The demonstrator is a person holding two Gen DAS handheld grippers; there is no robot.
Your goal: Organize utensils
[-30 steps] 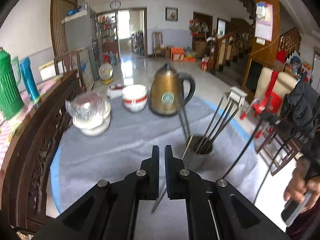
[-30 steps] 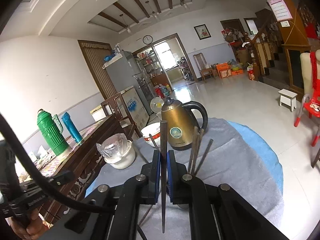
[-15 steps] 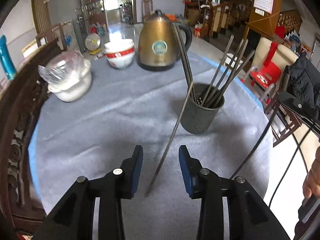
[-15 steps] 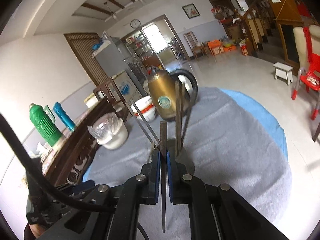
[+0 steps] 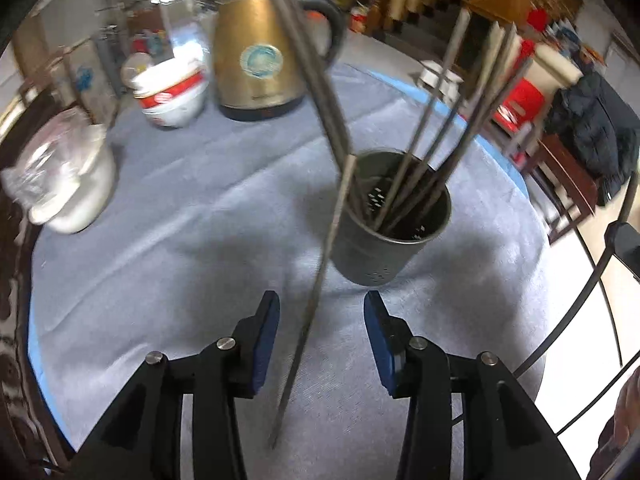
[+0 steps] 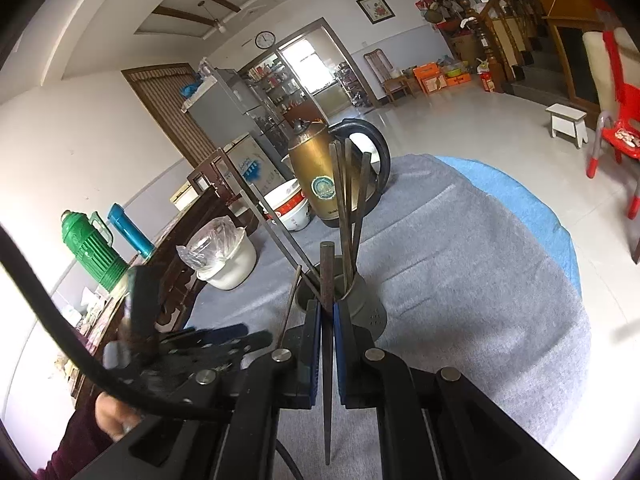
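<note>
A grey metal holder (image 5: 392, 236) stands on the grey cloth with several dark chopsticks in it. One loose chopstick (image 5: 316, 300) leans against its rim, its lower end on the cloth. My left gripper (image 5: 320, 314) points steeply down over that chopstick. Its jaws are opening, with the stick between the blue pads (image 5: 266, 332) and touching neither. In the right wrist view, my right gripper (image 6: 327, 310) is shut on a dark chopstick (image 6: 327, 272), held upright just in front of the holder (image 6: 366, 308). The left gripper (image 6: 216, 344) shows blurred at lower left.
A gold kettle (image 5: 260, 48), stacked red-and-white bowls (image 5: 172, 92) and a plastic-covered white pot (image 5: 68, 188) stand at the table's far side. A carved wooden chair back (image 6: 176, 280) lines the left edge. A green thermos (image 6: 88, 248) and blue flask (image 6: 130, 228) stand beyond it.
My left gripper went from shut to open and sank toward the cloth around the leaning chopstick. My right gripper came down a little with its chopstick, nearer the holder.
</note>
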